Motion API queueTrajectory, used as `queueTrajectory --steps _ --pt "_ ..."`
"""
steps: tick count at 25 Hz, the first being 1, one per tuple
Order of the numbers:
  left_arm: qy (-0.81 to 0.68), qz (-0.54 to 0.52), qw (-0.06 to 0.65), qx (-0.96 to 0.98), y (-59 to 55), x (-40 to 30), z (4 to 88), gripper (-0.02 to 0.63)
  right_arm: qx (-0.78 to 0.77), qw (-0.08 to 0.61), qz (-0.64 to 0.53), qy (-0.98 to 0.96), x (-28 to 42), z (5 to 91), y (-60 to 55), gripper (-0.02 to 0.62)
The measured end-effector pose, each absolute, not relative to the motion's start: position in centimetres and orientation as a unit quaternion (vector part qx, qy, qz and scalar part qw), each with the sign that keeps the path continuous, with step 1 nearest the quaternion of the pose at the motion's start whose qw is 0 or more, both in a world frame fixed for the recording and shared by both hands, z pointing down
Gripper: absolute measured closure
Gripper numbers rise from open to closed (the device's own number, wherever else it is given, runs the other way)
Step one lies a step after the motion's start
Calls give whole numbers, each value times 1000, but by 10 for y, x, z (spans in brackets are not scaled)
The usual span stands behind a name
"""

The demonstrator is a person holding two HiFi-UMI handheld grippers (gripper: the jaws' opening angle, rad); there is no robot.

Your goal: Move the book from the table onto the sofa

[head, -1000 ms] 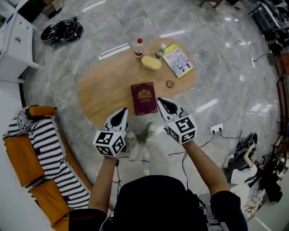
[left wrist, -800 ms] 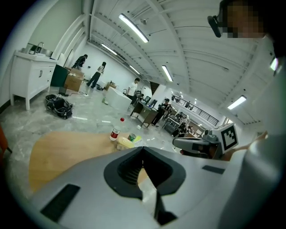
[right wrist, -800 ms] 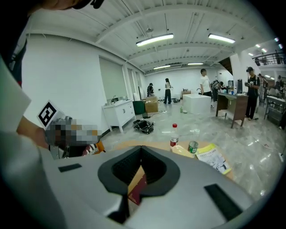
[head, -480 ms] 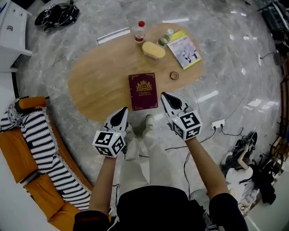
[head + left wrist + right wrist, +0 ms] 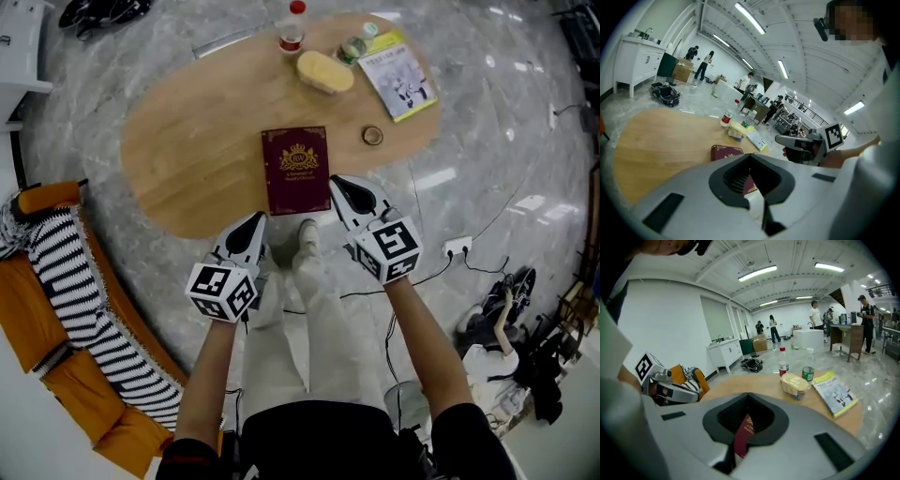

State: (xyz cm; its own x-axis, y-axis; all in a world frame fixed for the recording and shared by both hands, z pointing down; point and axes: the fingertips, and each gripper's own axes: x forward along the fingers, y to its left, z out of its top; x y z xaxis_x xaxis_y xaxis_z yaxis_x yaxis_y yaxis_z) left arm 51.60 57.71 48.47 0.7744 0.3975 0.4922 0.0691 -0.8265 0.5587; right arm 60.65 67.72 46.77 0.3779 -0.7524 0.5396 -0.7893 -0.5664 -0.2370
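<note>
Both grippers are pressed together, holding nothing. From the head view, the maroon book [image 5: 296, 170] lies flat on the wooden surface [image 5: 187, 141], just ahead of the left gripper [image 5: 251, 228] and right gripper [image 5: 343, 189], between their tips and apart from both. Only this view shows the orange sofa [image 5: 47, 319] at full length, out beyond the left gripper. The right gripper view adds what the head view lacks: people [image 5: 815, 312] standing far ahead, beyond a bottle [image 5: 783, 365], can [image 5: 807, 373] and booklet [image 5: 836, 392].
</note>
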Motion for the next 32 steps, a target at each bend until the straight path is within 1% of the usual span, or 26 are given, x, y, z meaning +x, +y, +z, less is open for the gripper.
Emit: queueTrajectory --steps 7,25,28,32 --pt "126 322 268 899 579 510 525 591 824 32 317 -469 608 507 678 588" --pt "120 353 294 880 592 498 607 591 781 85 345 -514 615 590 667 588" --pt "117 357 301 877 594 496 613 591 773 99 349 -520 618 599 664 588" --pt "111 362 308 873 592 493 619 591 764 138 345 -528 627 612 657 583"
